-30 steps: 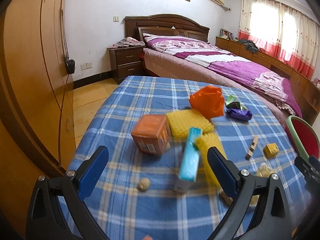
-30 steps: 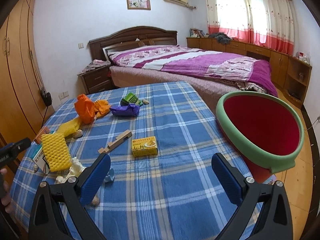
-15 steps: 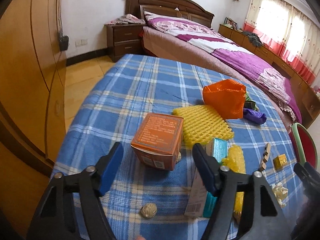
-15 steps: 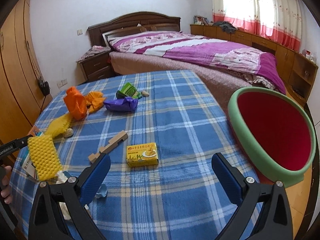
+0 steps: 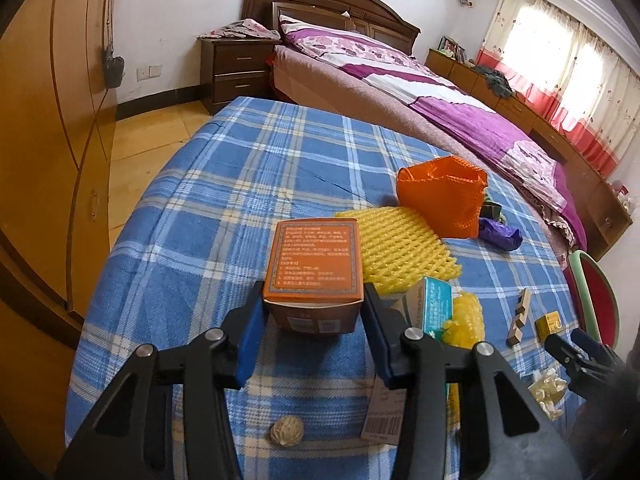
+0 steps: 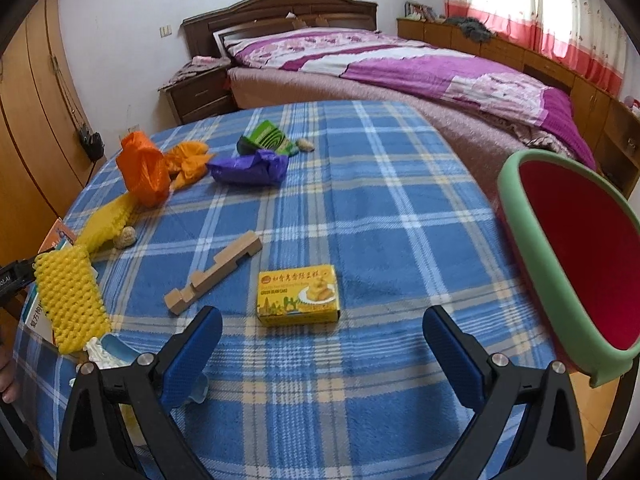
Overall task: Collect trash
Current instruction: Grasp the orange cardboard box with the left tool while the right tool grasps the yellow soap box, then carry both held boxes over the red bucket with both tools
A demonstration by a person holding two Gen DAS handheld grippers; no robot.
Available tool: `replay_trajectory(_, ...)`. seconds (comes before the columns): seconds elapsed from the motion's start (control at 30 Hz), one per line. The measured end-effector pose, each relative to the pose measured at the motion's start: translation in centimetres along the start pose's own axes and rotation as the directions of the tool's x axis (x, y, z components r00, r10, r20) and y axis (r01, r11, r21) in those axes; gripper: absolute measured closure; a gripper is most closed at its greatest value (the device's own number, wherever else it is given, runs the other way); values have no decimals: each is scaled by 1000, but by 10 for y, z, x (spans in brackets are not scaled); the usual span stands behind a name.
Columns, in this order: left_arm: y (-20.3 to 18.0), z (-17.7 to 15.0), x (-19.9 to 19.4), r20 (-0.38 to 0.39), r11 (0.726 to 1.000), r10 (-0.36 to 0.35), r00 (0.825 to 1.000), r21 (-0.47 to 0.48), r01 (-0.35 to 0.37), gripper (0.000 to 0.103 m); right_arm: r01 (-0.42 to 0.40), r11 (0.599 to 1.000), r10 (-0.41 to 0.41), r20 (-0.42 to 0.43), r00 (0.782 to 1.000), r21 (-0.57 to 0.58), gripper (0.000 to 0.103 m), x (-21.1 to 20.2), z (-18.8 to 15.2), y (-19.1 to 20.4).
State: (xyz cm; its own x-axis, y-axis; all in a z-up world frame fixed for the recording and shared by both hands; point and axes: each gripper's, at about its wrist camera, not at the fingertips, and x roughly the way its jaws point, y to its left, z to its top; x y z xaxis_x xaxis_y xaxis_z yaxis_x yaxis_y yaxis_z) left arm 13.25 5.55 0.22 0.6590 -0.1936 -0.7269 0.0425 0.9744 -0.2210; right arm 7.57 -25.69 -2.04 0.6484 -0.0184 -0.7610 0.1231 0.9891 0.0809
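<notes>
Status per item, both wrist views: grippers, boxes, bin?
left gripper: jaws just closing, pads against the orange box sides
orange box: upright on the blanket, between the left pads
right gripper: open, nothing between the jaws
yellow box: lying flat, untouched, ahead of the right gripper
teal box: propped up, tilted
bin: looks empty where visible

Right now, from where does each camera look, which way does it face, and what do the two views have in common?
Left wrist: sits on the left gripper, faces down across the blue plaid table toward the bed; its blue pads have just been closing and flank the orange box.
Right wrist: sits on the right gripper, open, faces the yellow box and the red bin; fingers show at left.
Shared: wooden piece, orange bag, bed.
</notes>
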Motion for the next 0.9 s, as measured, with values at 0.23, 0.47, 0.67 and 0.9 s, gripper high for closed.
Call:
replay_trajectory(0.23,5,0,-4,10,999,-10,1000,-40,10,56,-8,1000,8,-18,1000,2,18,4,1,2)
replay_trajectory(0.47,10,0,-15,37,997,-19,999,-77,22,57,8,1000,-8,-10,1000,-14,41,2,1,3)
replay_trajectory(0.67,5,2,-28,70,997,-29,997,-69,34,57,33,999,-33,-8,999,-28,53,0,0,2)
replay_trajectory(0.9,-4,5,-45,102,998,-42,994,-52,47,57,15,1000,-16,-3,1000,-19,59,-2,-2,-4)
